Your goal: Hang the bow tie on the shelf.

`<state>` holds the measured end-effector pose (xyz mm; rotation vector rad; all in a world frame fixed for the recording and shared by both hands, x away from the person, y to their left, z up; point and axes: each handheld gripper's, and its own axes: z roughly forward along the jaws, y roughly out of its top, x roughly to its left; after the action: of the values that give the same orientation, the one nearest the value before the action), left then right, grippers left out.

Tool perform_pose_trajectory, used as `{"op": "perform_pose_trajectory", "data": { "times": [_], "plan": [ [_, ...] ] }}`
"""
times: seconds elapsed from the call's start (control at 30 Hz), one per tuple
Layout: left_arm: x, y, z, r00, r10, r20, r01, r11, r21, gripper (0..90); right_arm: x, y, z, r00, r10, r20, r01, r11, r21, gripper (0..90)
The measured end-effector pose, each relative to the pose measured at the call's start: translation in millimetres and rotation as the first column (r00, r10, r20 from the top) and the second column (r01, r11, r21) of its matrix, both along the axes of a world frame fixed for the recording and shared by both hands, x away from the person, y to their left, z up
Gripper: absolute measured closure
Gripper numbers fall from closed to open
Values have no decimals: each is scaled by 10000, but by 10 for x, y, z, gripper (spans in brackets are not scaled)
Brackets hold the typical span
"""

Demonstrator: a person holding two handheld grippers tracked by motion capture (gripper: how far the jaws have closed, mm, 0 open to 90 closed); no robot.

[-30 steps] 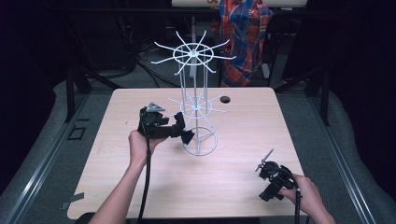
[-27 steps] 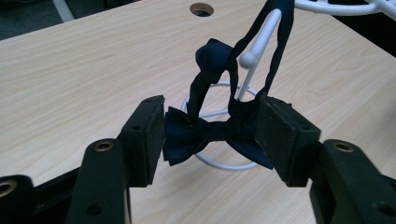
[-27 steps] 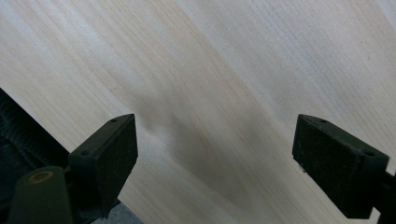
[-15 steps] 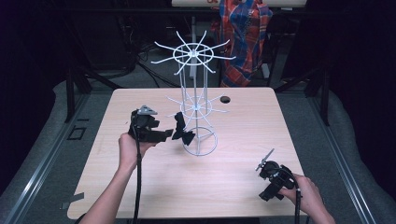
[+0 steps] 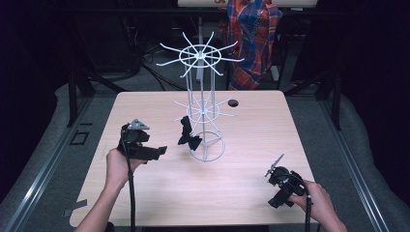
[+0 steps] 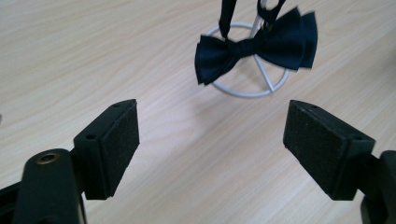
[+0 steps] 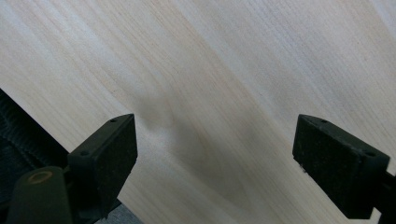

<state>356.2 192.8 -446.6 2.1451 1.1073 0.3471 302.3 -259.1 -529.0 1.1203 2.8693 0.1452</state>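
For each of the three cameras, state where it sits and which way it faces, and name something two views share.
High view: above the person's side, looking forward and down on the table; both forearms show.
Left gripper view: on the left gripper, facing the bow tie hanging from the wire rack.
Right gripper view: on the right gripper, facing bare tabletop.
Shared: bow tie, high and left gripper views.

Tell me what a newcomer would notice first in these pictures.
First, the tall white wire rack standing mid-table, with a black bow tie hanging from its lower ring of hooks. Next, the left hand-held gripper just left of the tie, its jaws having just been opening with nothing between them. The right hand-held gripper rests open near the table's right front corner.
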Motion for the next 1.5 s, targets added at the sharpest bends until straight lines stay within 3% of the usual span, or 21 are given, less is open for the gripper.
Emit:
{"op": "perform_pose_trajectory", "data": {
  "times": [0.3, 0.4, 0.87, 1.1, 1.23, 1.5],
  "plan": [
    [-159, 144, -127, 9985, 194, -521, -178, 9994, 310, 146, 1, 2, -1, 10000, 3, -20, -3, 10000, -18, 137],
    [-208, 179, -135, 9967, 221, -776, -208, 9996, 169, 114, -1, 2, 0, 10000, 13, -22, -13, 10000, 2, 137],
    [-380, 274, -257, 9923, 443, -1158, -407, 9986, 339, 4, -3, 4, 0, 10000, 2, -21, -2, 10000, 23, 137],
    [-467, 304, -363, 9867, 368, -1586, -294, 9984, 486, 2, -4, 7, 0, 10000, 10, -16, -10, 10000, 34, 137],
    [-517, 341, -422, 9845, 583, -1654, -502, 9974, 524, 1, -5, 12, 5, 10000, 55, 20, -55, 10000, 3, 137],
    [-582, 426, -559, 9772, 682, -2010, -623, 9974, 354, 1, -6, 20, -2, 10000, 62, 17, -62, 9999, 81, 136]
  ]
}}
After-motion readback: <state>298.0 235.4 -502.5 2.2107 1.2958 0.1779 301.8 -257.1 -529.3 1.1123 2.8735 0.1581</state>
